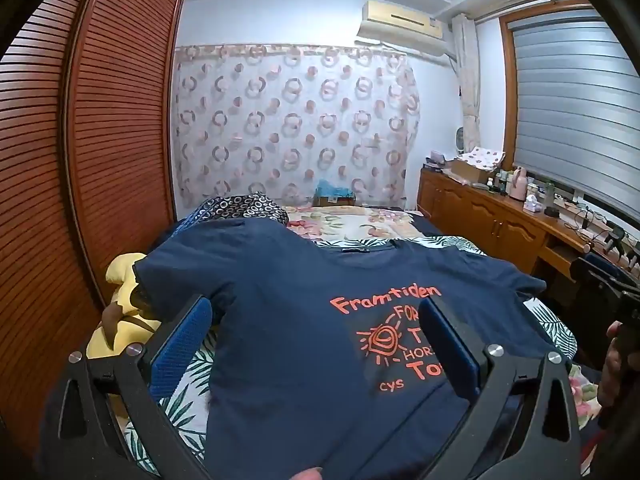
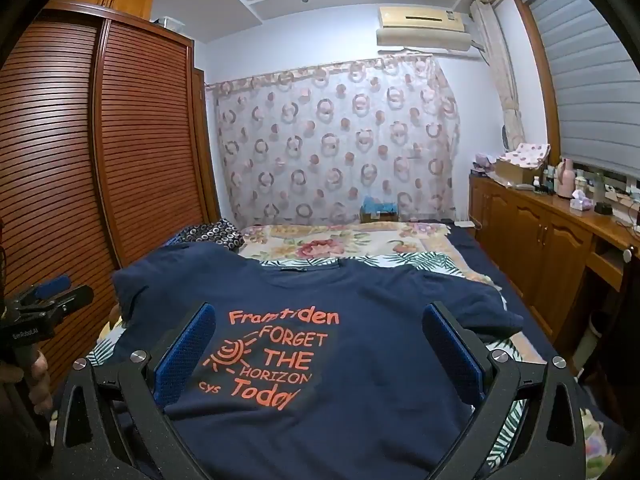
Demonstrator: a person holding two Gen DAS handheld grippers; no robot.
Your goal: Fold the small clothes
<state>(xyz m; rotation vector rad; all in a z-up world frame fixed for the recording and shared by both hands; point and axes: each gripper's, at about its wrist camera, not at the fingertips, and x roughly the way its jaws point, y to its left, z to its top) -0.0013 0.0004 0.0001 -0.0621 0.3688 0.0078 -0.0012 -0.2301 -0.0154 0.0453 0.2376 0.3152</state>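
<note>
A navy T-shirt [image 1: 288, 320] with orange print lies spread flat, front up, on the bed, collar away from me; it also shows in the right wrist view [image 2: 360, 360]. My left gripper [image 1: 316, 312] is open, its blue pads [image 1: 180, 344] wide apart above the shirt's left half. My right gripper [image 2: 320, 320] is open too, its blue pads [image 2: 452, 344] straddling the print on the shirt's middle and right half. Neither holds cloth. The left gripper also shows at the left edge of the right wrist view [image 2: 52, 292].
The bed [image 2: 400, 256] has a leaf-pattern sheet and a floral blanket [image 2: 340, 240] beyond the shirt. A yellow plush toy [image 1: 124, 312] lies at the shirt's left. A slatted wooden wardrobe [image 1: 80, 160] stands left, a wooden cabinet [image 2: 540, 240] with bottles right.
</note>
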